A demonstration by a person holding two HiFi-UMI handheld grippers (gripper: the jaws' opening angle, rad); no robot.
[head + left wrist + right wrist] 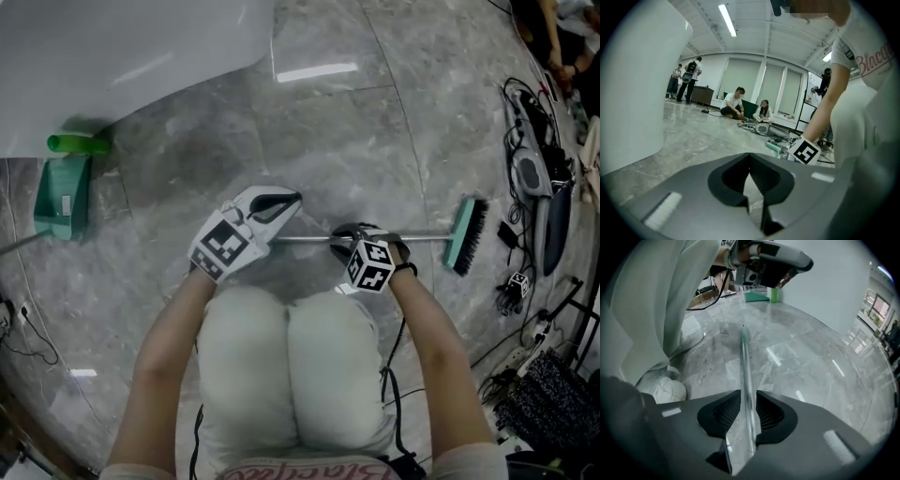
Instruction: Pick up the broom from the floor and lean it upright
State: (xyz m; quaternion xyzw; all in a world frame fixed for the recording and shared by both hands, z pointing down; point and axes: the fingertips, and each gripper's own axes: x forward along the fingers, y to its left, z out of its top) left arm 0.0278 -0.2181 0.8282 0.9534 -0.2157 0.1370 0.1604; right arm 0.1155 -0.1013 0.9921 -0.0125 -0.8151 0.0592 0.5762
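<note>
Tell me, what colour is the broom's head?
The broom's head is teal green with dark bristles; the head view shows it best.

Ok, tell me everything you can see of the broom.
The broom lies flat on the grey marble floor: a thin, silvery, metal-looking handle and a teal head with dark bristles, at the head view's right. The right tool straddles the handle, jaws apart on either side, not visibly clamping.

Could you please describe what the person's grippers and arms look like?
The left gripper and right gripper have grey shells with black ribbed pads. Each bears a white cube printed with black square markers. The person wears a white short-sleeved shirt, a dark wrist strap on the right; black cables trail down.
</note>
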